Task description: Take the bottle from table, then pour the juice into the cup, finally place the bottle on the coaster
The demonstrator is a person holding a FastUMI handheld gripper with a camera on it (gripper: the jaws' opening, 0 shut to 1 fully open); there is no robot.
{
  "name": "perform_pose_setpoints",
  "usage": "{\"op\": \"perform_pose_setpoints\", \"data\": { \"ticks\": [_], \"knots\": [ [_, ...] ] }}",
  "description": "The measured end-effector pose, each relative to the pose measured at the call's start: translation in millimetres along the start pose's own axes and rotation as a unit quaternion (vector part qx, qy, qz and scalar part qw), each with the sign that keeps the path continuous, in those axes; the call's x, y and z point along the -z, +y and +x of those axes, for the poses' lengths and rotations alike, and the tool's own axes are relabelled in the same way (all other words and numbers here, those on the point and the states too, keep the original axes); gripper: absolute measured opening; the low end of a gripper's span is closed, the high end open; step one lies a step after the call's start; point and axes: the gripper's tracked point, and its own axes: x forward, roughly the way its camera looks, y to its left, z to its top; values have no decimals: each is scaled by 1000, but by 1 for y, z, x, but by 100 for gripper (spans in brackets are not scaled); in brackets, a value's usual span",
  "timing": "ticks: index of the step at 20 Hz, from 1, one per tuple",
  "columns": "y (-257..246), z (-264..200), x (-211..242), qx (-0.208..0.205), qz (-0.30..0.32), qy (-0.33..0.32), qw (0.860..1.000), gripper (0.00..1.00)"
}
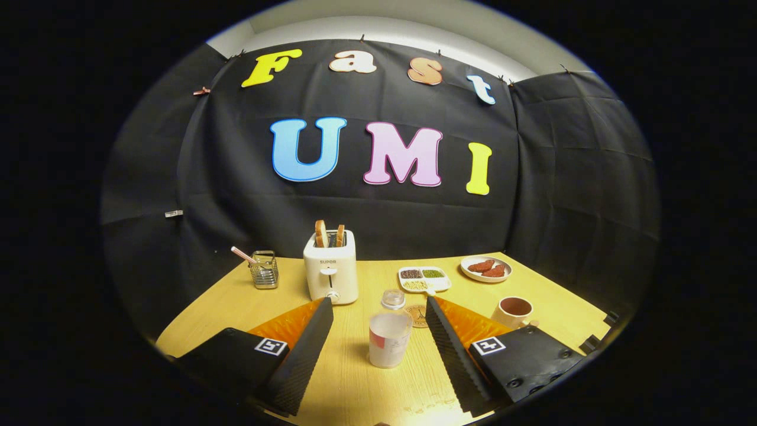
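Note:
My gripper is open above the wooden table, with nothing between its fingers. Just ahead, in the gap between the fingertips, stands a translucent white cup with a spout and a red mark on its side. Right behind it is a small clear bottle with a round cap, standing upright. A round wooden coaster lies beside the bottle, close to the right fingertip, which hides part of it. A tan mug with a dark inside stands beyond the right finger.
A white toaster with two bread slices stands behind the left fingertip. A wire holder with a straw is at the far left. A divided tray of grains and a plate of sausages sit near the back wall.

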Motion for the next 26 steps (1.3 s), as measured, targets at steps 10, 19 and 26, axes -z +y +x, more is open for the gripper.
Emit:
{"op": "perform_pose_setpoints", "data": {
  "ticks": [10,19,26],
  "knots": [
    [-14,52,80,28,-3,43,999,97],
    [-19,105,104,26,-20,51,998,96],
    [-16,112,107,12,-22,50,998,88]
  ]
}}
